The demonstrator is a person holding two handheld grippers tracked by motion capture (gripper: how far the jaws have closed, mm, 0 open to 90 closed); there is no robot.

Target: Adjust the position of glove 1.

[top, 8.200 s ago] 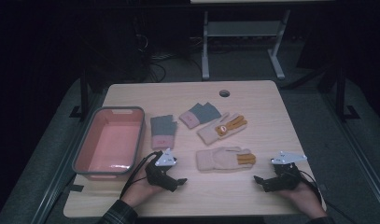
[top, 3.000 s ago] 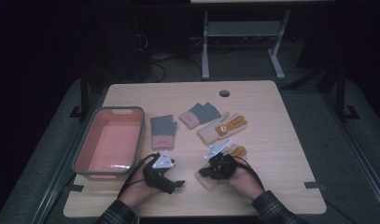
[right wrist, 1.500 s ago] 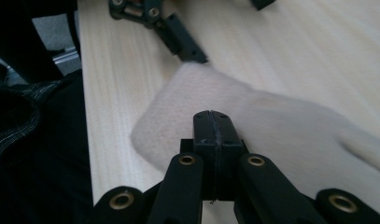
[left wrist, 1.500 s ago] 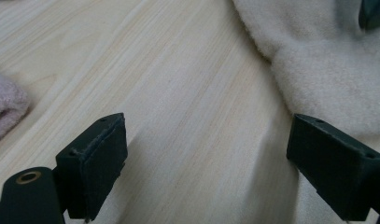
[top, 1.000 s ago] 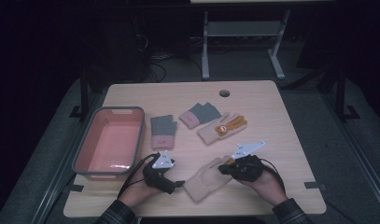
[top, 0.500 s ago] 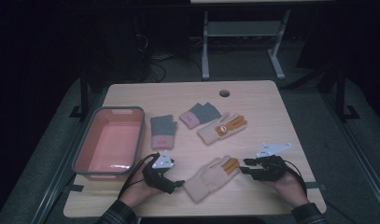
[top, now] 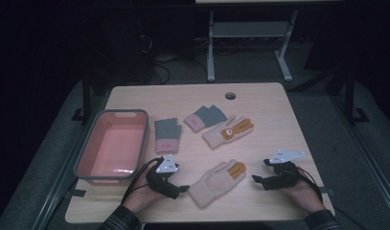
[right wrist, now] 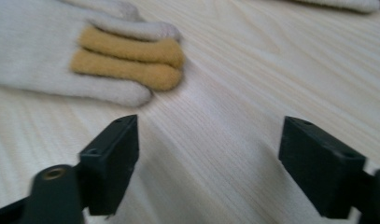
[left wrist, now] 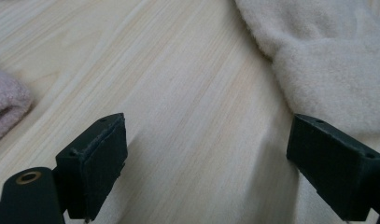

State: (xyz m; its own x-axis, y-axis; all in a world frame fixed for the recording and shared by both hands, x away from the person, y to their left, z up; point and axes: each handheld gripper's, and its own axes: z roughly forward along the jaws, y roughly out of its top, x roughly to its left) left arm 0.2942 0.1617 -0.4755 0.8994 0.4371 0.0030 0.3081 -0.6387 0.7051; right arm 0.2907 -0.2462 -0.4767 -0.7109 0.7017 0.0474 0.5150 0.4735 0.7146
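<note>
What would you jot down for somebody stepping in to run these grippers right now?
Left gripper: open, empty, low over the table, just beside the cuff of the near cream glove.
Right gripper: open, empty, a little to the right of that glove's orange fingertips.
The near cream glove lies flat and slanted at the front of the table. Its matching glove and two grey-and-pink gloves lie behind it.
The pink bin at the left holds nothing.
Done: no glove is in the bin.
Left, probably: pair the gloves or load the bin; I cannot tell which.
</note>
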